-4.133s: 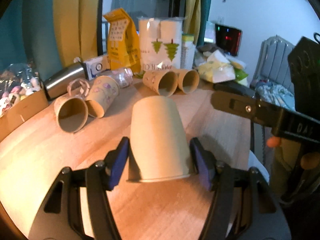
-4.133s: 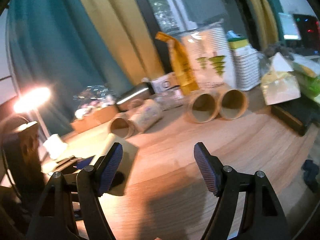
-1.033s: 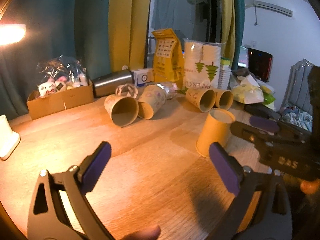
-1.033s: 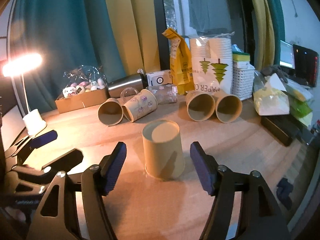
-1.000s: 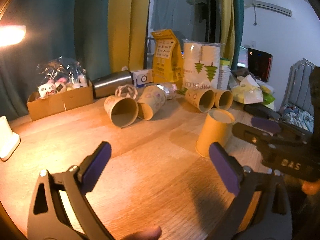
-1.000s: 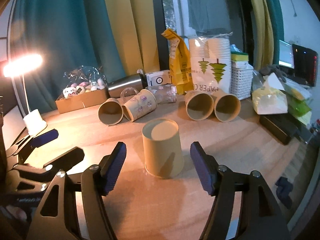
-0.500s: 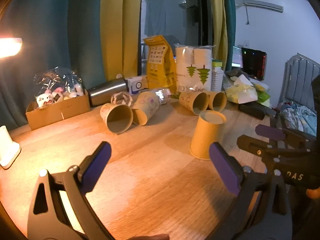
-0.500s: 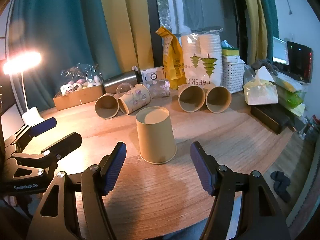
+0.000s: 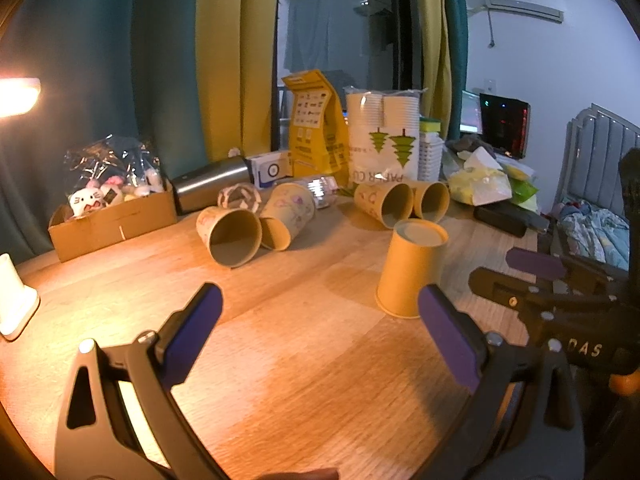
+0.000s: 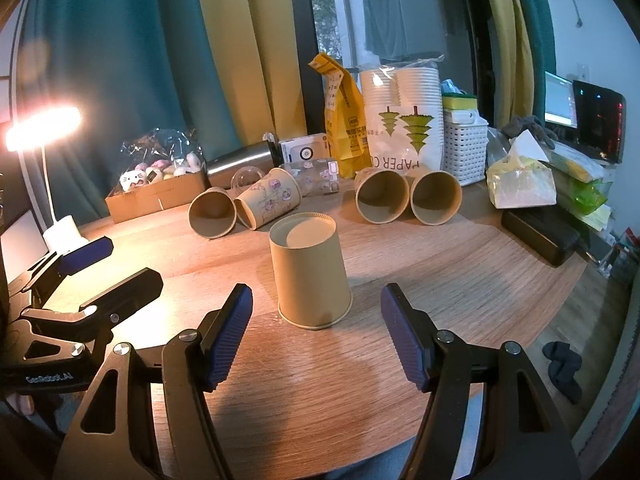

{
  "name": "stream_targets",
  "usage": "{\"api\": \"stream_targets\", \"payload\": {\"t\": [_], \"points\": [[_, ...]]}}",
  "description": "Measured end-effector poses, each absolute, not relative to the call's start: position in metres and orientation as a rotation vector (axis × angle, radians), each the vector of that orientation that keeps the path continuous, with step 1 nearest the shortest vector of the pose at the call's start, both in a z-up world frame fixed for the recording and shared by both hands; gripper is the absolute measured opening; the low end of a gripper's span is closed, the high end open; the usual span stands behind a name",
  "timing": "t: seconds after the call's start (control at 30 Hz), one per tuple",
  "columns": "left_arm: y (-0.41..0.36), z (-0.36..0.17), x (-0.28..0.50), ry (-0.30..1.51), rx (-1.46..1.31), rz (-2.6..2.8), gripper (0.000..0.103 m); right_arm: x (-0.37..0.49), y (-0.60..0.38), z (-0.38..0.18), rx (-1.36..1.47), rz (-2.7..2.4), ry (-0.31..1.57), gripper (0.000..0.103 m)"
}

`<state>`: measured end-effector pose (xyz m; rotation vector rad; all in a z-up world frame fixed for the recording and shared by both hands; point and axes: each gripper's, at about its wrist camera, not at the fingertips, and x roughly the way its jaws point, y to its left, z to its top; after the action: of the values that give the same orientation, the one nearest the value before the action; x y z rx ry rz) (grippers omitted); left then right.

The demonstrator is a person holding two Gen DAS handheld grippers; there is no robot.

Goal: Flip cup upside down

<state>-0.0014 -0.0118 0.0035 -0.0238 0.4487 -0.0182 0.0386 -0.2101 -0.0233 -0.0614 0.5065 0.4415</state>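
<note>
A plain brown paper cup (image 10: 310,274) stands upside down on the wooden table (image 10: 460,280), its base facing up. In the left wrist view it (image 9: 412,272) stands to the right, just beyond the right finger. My right gripper (image 10: 316,332) is open and empty, a little short of the cup, which stands free between and beyond its blue pads. My left gripper (image 9: 316,328) is open and empty, to the left of the cup. The left gripper also shows in the right wrist view (image 10: 80,280), at the left edge.
Several paper cups (image 10: 382,196) lie on their sides at the back of the table. Behind them are a steel flask (image 10: 240,162), a yellow bag (image 10: 344,120), a pack of paper cups (image 10: 400,120), a white basket (image 10: 466,148) and a cardboard box (image 10: 156,194). A lamp (image 10: 44,124) glows left.
Four seconds ago the left gripper held the upside-down cup; it has let go and drawn back. Over the last second both grippers pulled slightly away from the cup.
</note>
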Motion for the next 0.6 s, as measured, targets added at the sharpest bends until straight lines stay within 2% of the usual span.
{"api": "stream_targets", "payload": {"t": [0.6], "points": [[-0.0137,0.0033,-0.0026,0.448,-0.020,-0.021,0.100,0.0395,-0.2115,-0.0235,-0.059,0.443,0.508,0.070]]}}
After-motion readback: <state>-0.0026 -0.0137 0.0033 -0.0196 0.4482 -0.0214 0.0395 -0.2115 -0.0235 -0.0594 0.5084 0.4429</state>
